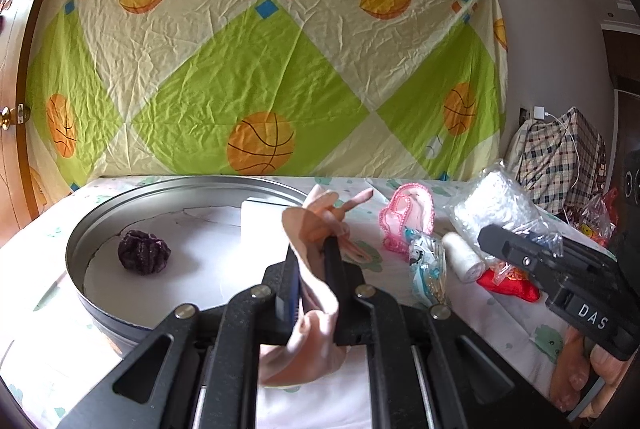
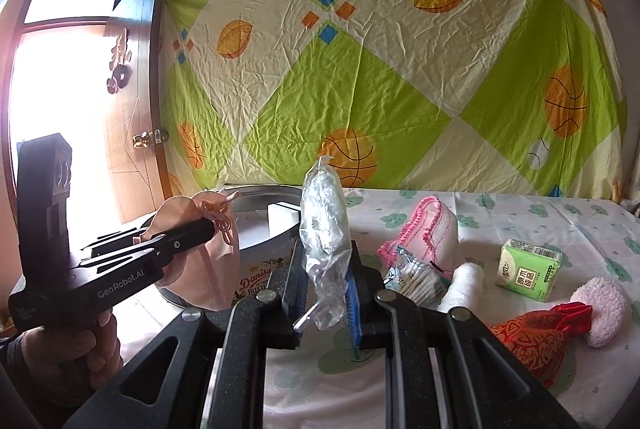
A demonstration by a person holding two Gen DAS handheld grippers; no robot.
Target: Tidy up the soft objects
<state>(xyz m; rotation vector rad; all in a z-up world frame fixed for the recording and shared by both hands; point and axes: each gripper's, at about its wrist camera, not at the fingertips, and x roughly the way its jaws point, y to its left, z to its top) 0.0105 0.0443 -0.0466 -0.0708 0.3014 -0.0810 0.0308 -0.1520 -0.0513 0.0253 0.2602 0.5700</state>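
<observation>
Both grippers are clamped on soft goods. The left gripper [image 1: 310,249] is pinched on a peach satin drawstring pouch [image 1: 316,309], held above the near rim of a round silver biscuit tin [image 1: 120,205]. The right gripper [image 2: 326,269] is pressed together on a crinkled clear plastic bag with white filling [image 2: 324,221], standing upright between its jaws, with the tin at about ten o'clock in that view.

The pouch would best be carried over the tin's white paper-lined floor, toward ten o'clock, and released only once clear of the rim and apart from the dark purple ball [image 1: 143,252] already inside. The bag should follow, kept from snagging the pouch's cord.

Legible writing: "Danisa" on the tin wall, "GenRobot.AI" and "DAS" on the gripper bodies; Chinese characters on a green tissue packet [image 2: 529,268].
</observation>
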